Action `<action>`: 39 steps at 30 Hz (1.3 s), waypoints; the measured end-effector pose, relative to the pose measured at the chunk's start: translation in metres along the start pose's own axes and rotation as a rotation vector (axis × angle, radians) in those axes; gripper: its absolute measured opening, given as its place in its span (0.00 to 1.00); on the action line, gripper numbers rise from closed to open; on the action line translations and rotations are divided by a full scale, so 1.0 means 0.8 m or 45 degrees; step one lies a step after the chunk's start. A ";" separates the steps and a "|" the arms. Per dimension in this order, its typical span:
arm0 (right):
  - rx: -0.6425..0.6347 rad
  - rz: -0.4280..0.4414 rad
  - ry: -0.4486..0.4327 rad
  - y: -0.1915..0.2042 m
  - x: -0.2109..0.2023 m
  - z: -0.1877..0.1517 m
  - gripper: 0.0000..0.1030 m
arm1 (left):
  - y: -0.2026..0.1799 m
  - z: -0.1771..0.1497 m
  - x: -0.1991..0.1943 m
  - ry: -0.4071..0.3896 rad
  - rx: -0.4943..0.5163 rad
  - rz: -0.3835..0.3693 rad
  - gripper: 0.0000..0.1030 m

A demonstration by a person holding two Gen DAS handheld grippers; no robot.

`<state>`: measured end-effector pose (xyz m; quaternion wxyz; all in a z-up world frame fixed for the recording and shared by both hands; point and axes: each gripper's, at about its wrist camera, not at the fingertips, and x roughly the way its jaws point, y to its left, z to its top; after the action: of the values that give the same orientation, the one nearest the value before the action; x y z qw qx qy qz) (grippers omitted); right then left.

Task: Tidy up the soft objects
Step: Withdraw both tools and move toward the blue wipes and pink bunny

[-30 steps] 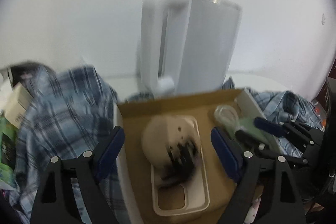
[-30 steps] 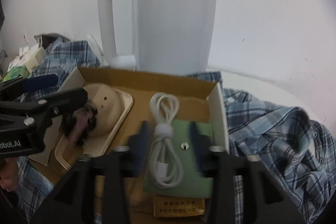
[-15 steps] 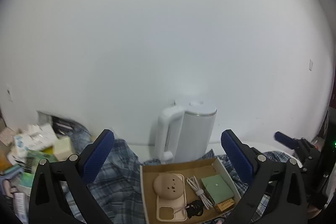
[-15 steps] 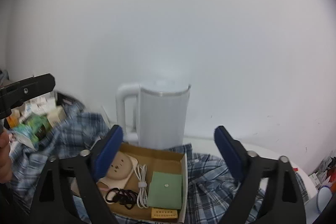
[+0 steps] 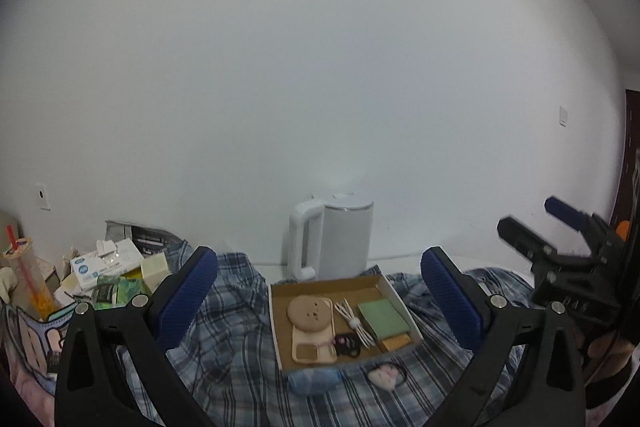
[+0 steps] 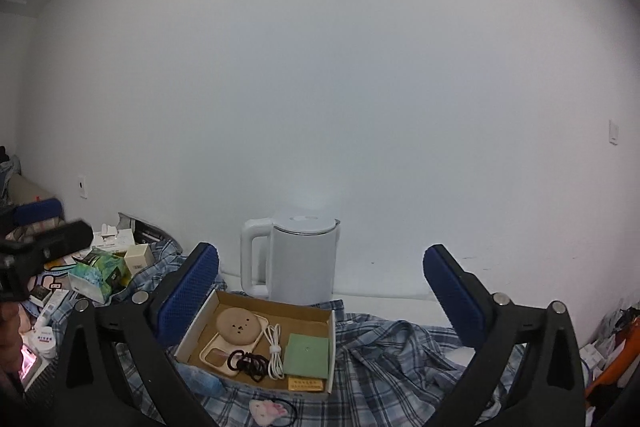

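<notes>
A shallow cardboard box [image 5: 276, 319] [image 6: 331, 347] lies on a blue plaid cloth [image 5: 236, 347] [image 6: 392, 351]. In it are a beige round pad on a cream phone case [image 5: 310, 313] [image 6: 238, 325], black hair ties [image 5: 347, 343] [image 6: 248, 363], a coiled white cable [image 5: 354, 321] [image 6: 274, 349] and a green pouch [image 5: 382, 317] [image 6: 307, 354]. A pink hair tie [image 5: 382, 375] [image 6: 266, 411] lies on the cloth in front of the box. My left gripper [image 5: 320, 303] and right gripper [image 6: 320, 303] are both open, empty, and held back above the box.
A white electric kettle [image 5: 334, 239] [image 6: 298, 259] stands behind the box against the wall. Boxes, tissues and a drink cup [image 5: 24, 279] are piled at the left [image 6: 104, 273]. The right gripper shows at the right in the left view [image 5: 560, 255].
Both grippers have pulled far back and up from the box and opened wide. The black hair ties, near the left gripper before, now lie in the box.
</notes>
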<state>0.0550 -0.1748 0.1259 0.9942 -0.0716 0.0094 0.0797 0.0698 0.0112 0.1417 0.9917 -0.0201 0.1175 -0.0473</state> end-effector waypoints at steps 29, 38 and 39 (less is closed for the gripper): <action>-0.013 -0.009 0.250 0.009 0.066 -0.170 0.99 | 0.001 -0.155 0.086 0.055 0.071 0.016 1.00; 0.050 -0.030 0.289 -0.008 0.085 -0.203 0.99 | -0.005 -0.175 0.106 0.158 0.081 0.007 1.00; 0.055 -0.032 0.294 -0.009 0.086 -0.204 0.99 | -0.003 -0.175 0.107 0.165 0.072 0.010 1.00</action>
<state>0.1227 -0.1946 -0.0363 0.9887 -0.0590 0.1247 0.0583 0.1198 -0.0041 -0.0144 0.9824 0.0115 0.1802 -0.0479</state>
